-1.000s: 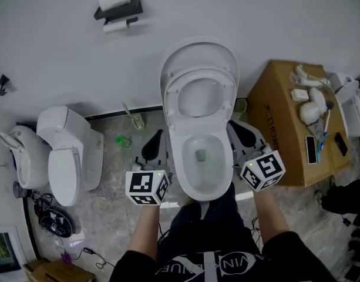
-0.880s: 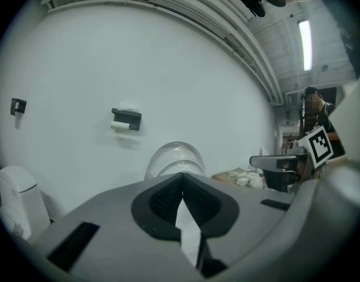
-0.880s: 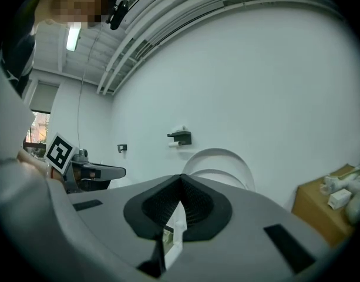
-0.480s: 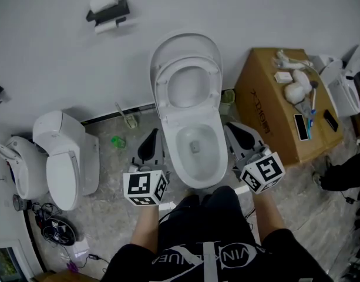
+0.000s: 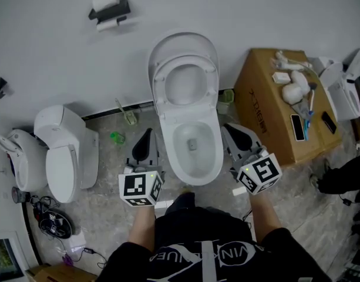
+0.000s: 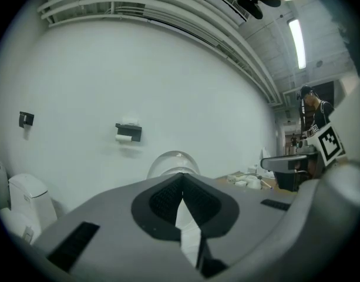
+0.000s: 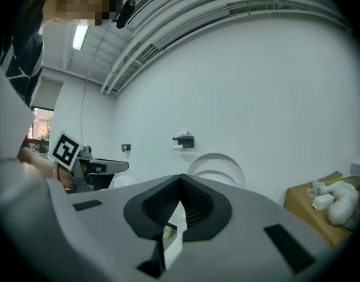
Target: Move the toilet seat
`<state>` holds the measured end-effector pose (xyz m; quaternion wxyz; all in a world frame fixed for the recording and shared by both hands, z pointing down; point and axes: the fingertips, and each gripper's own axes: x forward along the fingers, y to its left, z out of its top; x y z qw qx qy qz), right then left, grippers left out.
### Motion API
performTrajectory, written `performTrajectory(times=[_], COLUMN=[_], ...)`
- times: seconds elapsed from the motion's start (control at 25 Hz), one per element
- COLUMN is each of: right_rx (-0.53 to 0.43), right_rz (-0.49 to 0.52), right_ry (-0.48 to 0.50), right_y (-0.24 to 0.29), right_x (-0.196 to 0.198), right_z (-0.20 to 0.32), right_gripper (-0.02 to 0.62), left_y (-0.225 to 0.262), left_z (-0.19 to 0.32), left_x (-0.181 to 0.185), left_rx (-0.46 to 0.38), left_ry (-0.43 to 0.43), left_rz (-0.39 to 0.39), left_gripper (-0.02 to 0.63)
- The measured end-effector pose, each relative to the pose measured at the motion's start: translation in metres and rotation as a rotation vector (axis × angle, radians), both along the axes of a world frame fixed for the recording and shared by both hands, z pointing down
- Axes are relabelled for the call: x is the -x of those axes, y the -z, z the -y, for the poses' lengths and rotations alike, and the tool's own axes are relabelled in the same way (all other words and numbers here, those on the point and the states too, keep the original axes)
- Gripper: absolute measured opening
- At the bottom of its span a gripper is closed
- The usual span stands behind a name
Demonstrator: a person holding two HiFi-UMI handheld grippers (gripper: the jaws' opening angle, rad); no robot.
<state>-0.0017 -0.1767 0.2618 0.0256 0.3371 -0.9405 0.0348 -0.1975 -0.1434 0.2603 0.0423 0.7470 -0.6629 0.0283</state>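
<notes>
Grey stone floor [image 5: 109,207] below a white wall. Toilet seat [image 5: 160,90] stands raised against the lid [image 5: 182,43], far of the open bowl [image 5: 191,157]. Left gripper [image 5: 146,137] and right gripper [image 5: 231,131] flank the bowl, apart from it, the 2 jaw pairs pressed together, empty.

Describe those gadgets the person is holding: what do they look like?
Both the left gripper and right gripper have pale grey bodies with black ribbed pads at the jaws. Each carries a white cube printed with black square markers. The person wears a black top with white lettering.
</notes>
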Motion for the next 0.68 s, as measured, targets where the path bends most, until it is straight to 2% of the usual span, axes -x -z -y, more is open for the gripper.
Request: performTrajectory(times=[0.16,0.36,0.52,0.68], right_rx=[0.0,0.013,-0.013,-0.005], right_rz=[-0.001,0.049,0.006,0.019], right_ry=[0.028,0.056,0.084,0.101], right_y=[0.005,0.013,0.014,0.012], right_x=[-0.005,-0.016,-0.02,-0.028], right_z=[-0.008,-0.023,-0.036,-0.046], right_gripper=[0.011,0.011,0.011,0.011], left_y=[0.004,0.008,0.009,0.005], left_z=[-0.012,-0.03,-0.042,-0.052], left_x=[-0.007,-0.016,-0.026,-0.038], left_rx=[0.002,0.002,0.005,0.01], left_ry=[0.017,0.042,0.047,0.055], left_rz=[0.019,0.015,0.01,0.013], left_gripper=[0.003,0.003,0.003,0.003])
